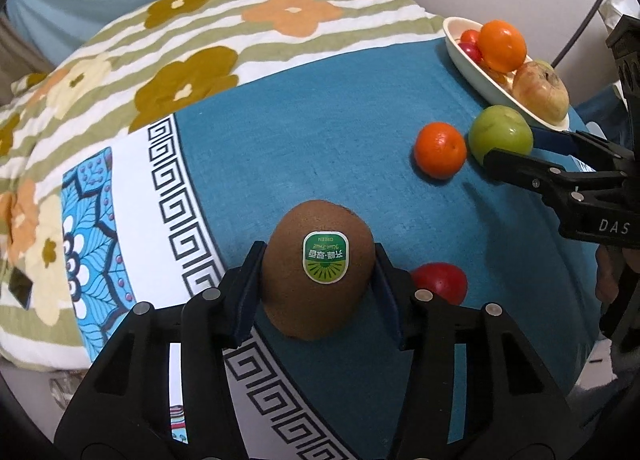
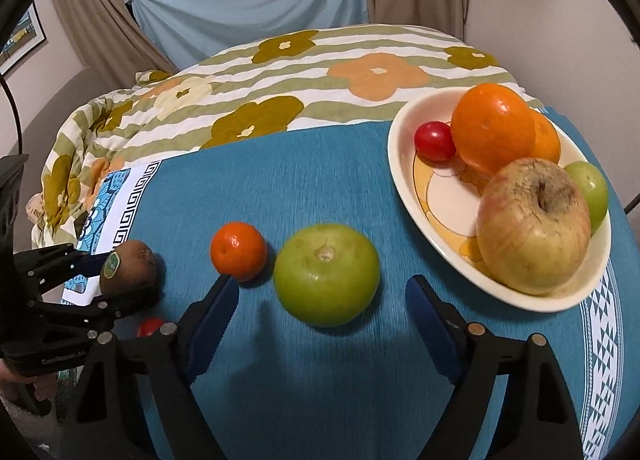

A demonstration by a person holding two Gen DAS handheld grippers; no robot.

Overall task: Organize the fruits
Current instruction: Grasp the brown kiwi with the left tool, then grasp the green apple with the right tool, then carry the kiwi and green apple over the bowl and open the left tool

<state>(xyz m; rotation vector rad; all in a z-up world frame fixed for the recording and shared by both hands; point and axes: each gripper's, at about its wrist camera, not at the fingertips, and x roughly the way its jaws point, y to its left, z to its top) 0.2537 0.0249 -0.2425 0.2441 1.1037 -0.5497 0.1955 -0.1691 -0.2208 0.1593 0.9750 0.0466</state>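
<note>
- My left gripper [image 1: 318, 292] sits low centre in its view, jaws clamped on the one kiwi [image 1: 318, 272].
- One red fruit [image 1: 440, 282] lies just right of it on the blue cloth [image 1: 300, 148].
- My right gripper [image 2: 320, 312] has its jaws wide around one green fruit [image 2: 326, 274], not touching.
- One small orange [image 2: 239, 251] lies just left of that.
- Upper right, one bowl [image 2: 404, 180] holds five fruits: two oranges, one apple [image 2: 532, 236], one green, one small red.
</note>
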